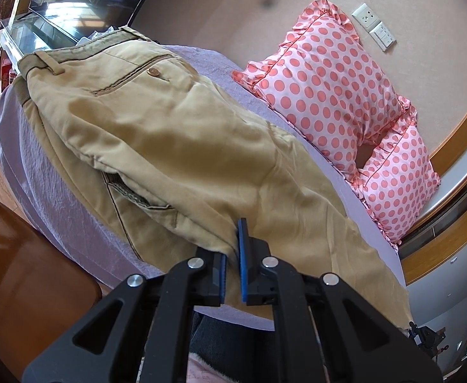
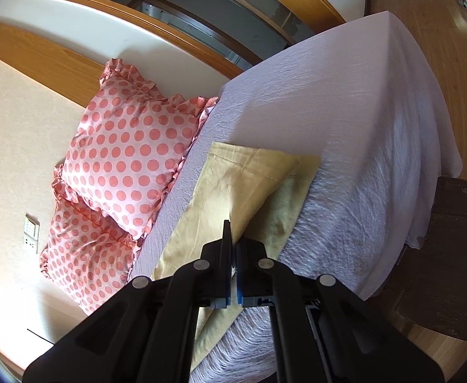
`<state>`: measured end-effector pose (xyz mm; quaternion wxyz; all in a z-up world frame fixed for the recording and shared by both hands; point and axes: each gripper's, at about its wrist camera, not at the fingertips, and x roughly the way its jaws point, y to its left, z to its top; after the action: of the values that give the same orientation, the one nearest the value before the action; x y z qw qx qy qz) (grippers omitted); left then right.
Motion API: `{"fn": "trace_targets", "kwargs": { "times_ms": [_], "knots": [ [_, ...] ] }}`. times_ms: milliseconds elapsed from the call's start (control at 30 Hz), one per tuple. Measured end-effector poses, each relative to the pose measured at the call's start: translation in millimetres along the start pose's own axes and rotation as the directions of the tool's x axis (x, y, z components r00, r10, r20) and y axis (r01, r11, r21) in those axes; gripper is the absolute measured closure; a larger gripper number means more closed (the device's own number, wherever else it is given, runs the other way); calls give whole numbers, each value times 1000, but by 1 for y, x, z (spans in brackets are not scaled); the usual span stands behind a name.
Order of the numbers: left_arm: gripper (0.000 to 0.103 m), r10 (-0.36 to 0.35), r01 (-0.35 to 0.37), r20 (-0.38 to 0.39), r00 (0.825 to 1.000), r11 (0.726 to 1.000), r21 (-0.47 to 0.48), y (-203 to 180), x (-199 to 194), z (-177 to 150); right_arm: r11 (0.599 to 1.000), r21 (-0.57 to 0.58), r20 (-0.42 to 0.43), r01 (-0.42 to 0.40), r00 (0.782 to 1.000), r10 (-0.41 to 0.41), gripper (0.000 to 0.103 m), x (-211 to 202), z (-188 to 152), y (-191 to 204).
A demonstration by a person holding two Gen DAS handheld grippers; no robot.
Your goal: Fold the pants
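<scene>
Tan khaki pants [image 1: 176, 146] lie on a lilac bedsheet [image 1: 42, 175], folded lengthwise with the waistband and a buttoned back pocket at the far end. My left gripper [image 1: 233, 239] is shut on the near edge of the pants around the crotch fold. In the right wrist view the pant legs [image 2: 243, 185] stretch away with both hems at the far end. My right gripper [image 2: 233, 239] is shut on the near edge of the legs.
Two pink polka-dot pillows [image 1: 329, 95] lean against the wall beside the pants, also in the right wrist view [image 2: 128, 150]. A brown wooden chair [image 1: 19, 261] stands at the bed's near left. The bed's far edge [image 2: 418, 127] drops to a wooden floor.
</scene>
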<state>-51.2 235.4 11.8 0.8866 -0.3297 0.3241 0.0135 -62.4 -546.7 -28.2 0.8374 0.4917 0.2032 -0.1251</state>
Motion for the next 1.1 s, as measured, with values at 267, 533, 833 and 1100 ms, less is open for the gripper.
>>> {"fn": "trace_targets", "kwargs": {
  "times_ms": [267, 533, 833, 1100],
  "knots": [
    [61, 34, -37, 77, 996, 998, 43, 3, -20, -7, 991, -21, 87, 132, 988, -130, 56, -10, 8, -3],
    [52, 108, -89, 160, 981, 989, -123, 43, -39, -1, 996, -73, -10, 45, 999, -46, 95, 18, -6, 7],
    [49, 61, -34, 165, 984, 986, -161, 49, -37, -6, 797, -465, -175, -385, 923, 343, 97, 21, -71, 179],
    [47, 66, -32, 162, 985, 979, -203, 63, -43, -14, 451, -462, -753, -764, 606, 256, 97, 66, -278, 270]
  ]
}}
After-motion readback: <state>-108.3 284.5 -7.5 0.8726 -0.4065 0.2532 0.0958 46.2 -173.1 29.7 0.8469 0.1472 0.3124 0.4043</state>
